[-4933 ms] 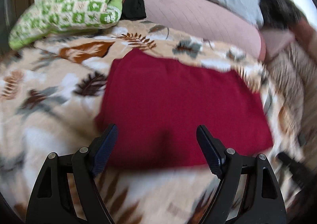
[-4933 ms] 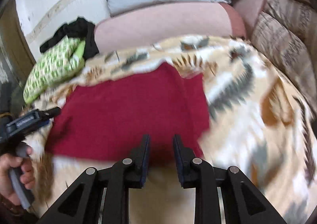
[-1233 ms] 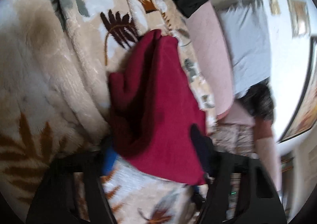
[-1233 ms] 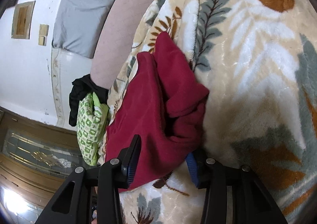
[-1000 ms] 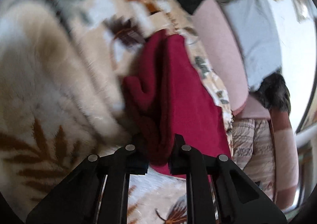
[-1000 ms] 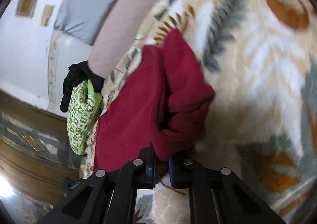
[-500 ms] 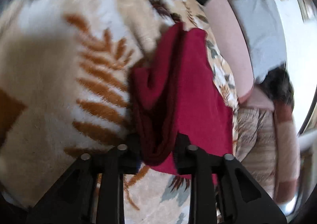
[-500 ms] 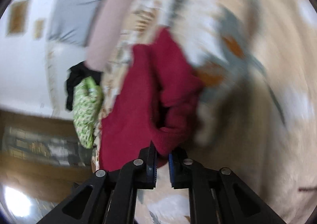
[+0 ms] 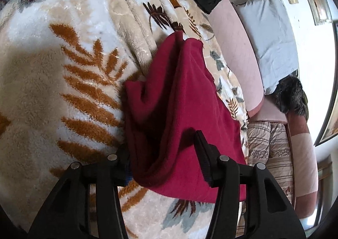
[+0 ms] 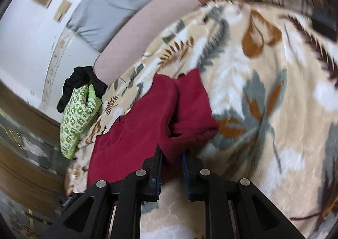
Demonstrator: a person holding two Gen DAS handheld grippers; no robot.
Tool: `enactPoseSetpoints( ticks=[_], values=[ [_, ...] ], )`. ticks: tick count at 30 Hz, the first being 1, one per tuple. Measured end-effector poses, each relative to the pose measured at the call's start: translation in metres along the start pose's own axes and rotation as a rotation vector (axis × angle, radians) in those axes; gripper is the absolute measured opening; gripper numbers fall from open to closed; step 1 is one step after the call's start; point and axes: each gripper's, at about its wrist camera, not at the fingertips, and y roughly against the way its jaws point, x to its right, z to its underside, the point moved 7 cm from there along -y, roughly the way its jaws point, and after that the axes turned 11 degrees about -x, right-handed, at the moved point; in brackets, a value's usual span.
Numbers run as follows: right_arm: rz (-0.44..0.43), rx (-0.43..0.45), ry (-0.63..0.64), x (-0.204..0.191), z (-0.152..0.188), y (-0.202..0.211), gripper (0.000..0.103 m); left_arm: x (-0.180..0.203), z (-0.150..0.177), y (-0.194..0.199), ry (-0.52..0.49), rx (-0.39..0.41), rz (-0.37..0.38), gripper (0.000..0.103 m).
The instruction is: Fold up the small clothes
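Note:
A dark red cloth [image 9: 181, 99] lies partly folded on a leaf-patterned blanket [image 9: 63, 52]. My left gripper [image 9: 164, 158] is open, its fingers apart on either side of the cloth's near corner, which sags between them. In the right wrist view the same red cloth [image 10: 147, 124] is bunched at its right end. My right gripper [image 10: 171, 160] is shut on that near corner, the fabric pinched between its two pads.
A green-and-white patterned pillow [image 10: 78, 116] and a black garment [image 10: 82, 80] lie at the bed's far corner. A pink bolster [image 9: 234, 52] and a grey pillow [image 9: 272, 38] line the head of the bed. A striped quilt [image 9: 270, 150] lies beyond the cloth.
My left gripper was shut on the cloth's corner half a second ago and has now opened. My right gripper stays shut on its corner and has swung the view round.

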Motion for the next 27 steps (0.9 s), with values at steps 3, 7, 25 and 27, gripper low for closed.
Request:
enactPoseSetpoints(
  ticks=[3,7,25,27],
  values=[
    [-0.083,-0.051,-0.118,0.013,0.004,-0.013,0.029,0.0,-0.003,0.0,0.02,0.005,0.013,0.05],
    [-0.129,-0.121,-0.381,0.056,0.019,-0.026,0.044,-0.004,-0.004,0.002,0.033,0.002,0.025,0.05],
    [0.213,-0.206,0.19,-0.006,0.022,-0.055,0.043,0.0,0.0,-0.003,-0.028,0.029,-0.017,0.051],
    [0.166,-0.198,0.119,0.005,0.019,-0.059,0.044,0.0,-0.001,-0.002,-0.033,0.027,-0.022,0.048]
  ],
)
